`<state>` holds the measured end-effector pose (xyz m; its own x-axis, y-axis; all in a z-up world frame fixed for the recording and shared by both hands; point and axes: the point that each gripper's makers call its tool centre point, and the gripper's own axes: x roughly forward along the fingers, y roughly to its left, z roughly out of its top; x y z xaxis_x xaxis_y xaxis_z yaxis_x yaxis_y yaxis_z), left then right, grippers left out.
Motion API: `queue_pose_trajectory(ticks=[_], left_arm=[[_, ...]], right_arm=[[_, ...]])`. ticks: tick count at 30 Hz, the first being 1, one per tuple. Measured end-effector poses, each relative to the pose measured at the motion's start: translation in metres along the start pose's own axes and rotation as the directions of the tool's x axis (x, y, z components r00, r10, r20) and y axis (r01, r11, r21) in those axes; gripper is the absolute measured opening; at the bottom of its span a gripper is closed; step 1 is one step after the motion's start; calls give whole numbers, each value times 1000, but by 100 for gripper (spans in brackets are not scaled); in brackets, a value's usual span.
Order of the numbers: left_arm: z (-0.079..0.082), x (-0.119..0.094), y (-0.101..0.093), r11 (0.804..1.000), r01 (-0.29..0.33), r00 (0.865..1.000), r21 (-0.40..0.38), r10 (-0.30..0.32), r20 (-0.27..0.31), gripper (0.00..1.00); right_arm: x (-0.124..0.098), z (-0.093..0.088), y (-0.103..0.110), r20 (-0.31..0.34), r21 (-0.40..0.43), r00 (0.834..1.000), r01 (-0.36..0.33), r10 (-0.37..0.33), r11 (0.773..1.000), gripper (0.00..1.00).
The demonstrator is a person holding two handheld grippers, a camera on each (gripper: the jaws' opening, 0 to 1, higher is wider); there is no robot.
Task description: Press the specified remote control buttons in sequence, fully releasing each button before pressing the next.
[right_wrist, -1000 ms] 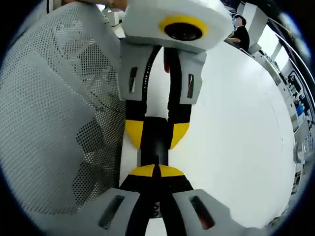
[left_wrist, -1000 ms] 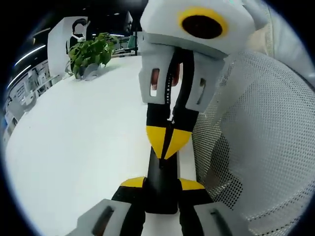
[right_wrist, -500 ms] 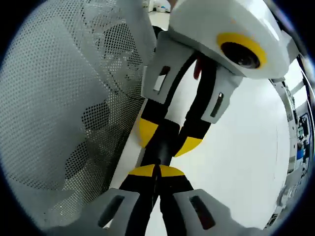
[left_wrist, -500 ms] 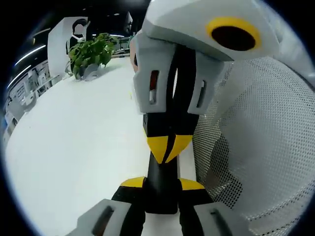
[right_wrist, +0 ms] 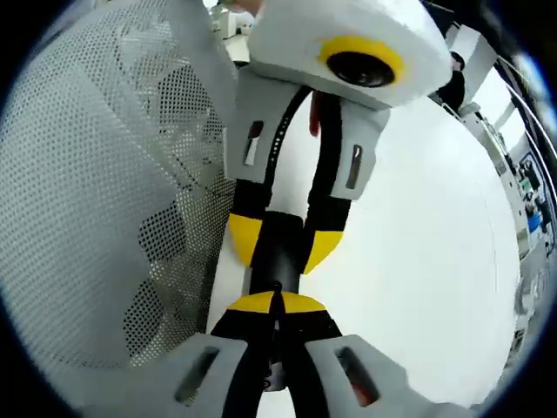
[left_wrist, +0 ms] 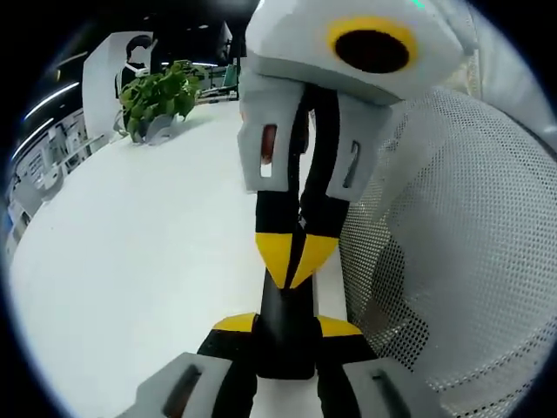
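A slim black remote (left_wrist: pixel 285 341) sticks forward over the white table (left_wrist: pixel 130 261), and my left gripper (left_wrist: pixel 285 325) is shut on its near end, one yellow tip on each side. From above, my right gripper (left_wrist: pixel 293 261) comes down shut, its joined yellow tips resting on the remote's top face. In the right gripper view, my right gripper (right_wrist: pixel 277 303) has its tips pressed together at the remote (right_wrist: pixel 278 261). Beyond it the left gripper (right_wrist: pixel 283 246) clamps the remote from both sides. The buttons are hidden.
A white mesh chair back (left_wrist: pixel 452 261) stands close beside the table edge, and it also shows in the right gripper view (right_wrist: pixel 96 192). A potted green plant (left_wrist: pixel 157 100) sits at the table's far end. A person (right_wrist: pixel 452 83) sits far off.
The right gripper tilted to one side half a second ago and has swung back nearly upright over the remote. The left gripper has kept its hold and stayed in place.
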<state>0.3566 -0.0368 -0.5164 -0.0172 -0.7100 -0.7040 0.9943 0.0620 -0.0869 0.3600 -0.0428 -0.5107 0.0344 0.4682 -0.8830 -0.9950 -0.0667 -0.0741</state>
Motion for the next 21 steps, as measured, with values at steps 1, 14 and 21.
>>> queue_pose_trajectory(ticks=[1,14,21], left_arm=[[0,0,0,1000,0,1000,-1,0,0,24],[1,0,0,1000,1,1000,-5,-1,3,24],[1,0,0,1000,2,1000,-8,-2,4,24]], right_arm=[[0,0,0,9,24,1000,1,-1,1000,0],[2,3,0,18,13,998,-54,54,998,0],[3,5,3,-70,-245,993,-107,92,964,0]])
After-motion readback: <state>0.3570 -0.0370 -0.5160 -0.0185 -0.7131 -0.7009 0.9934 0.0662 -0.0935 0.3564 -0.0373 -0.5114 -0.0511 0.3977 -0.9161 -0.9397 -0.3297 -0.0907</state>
